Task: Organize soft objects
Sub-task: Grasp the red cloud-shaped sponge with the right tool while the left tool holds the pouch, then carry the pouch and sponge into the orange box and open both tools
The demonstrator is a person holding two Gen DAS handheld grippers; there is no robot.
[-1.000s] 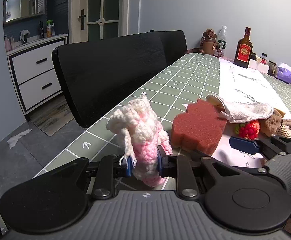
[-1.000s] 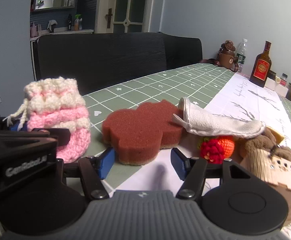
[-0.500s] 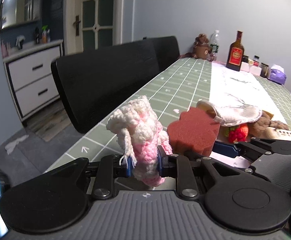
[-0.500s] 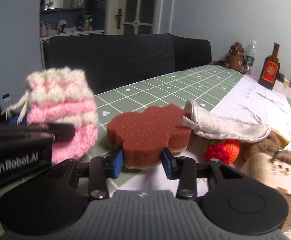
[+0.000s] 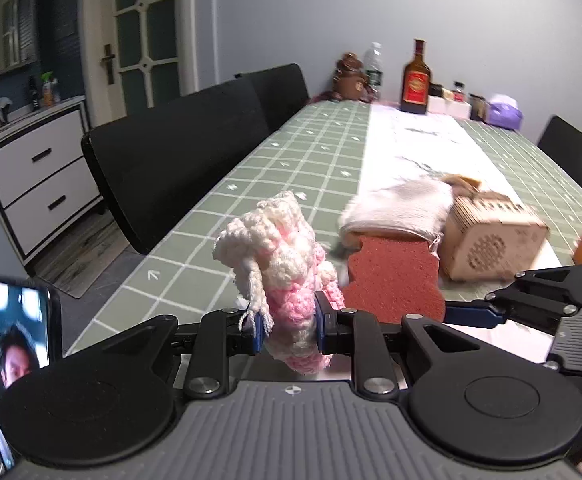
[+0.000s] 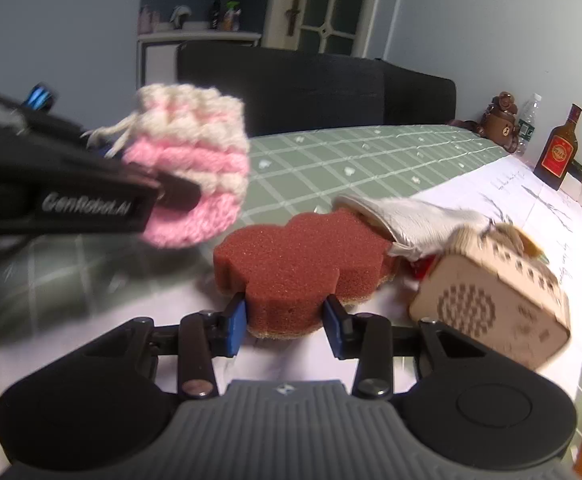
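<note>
My left gripper (image 5: 287, 330) is shut on a pink and white crocheted pouch (image 5: 279, 256), held above the green checked table (image 5: 251, 200). From the right wrist view the same pouch (image 6: 195, 172) hangs at the upper left in the left gripper's jaws. My right gripper (image 6: 285, 326) is shut on a reddish-brown flower-shaped sponge (image 6: 295, 260), its blue pads (image 6: 235, 326) pressing both sides. A white cloth (image 6: 415, 216) lies draped over the sponge's far edge. The sponge (image 5: 391, 276) also shows to the right of the pouch in the left wrist view.
A perforated wooden box (image 6: 491, 300) lies tilted right of the sponge, with something red (image 6: 421, 270) tucked behind it. A liquor bottle (image 5: 416, 78), a water bottle and a brown bear toy (image 5: 351, 78) stand at the far end. Black chairs (image 5: 179, 160) line the left side. A phone (image 5: 15, 344) shows at lower left.
The right gripper's jaws closed onto the sponge and it has shifted with it; the white cloth and wooden box now sit closer. The left gripper moved with the pouch still held.
</note>
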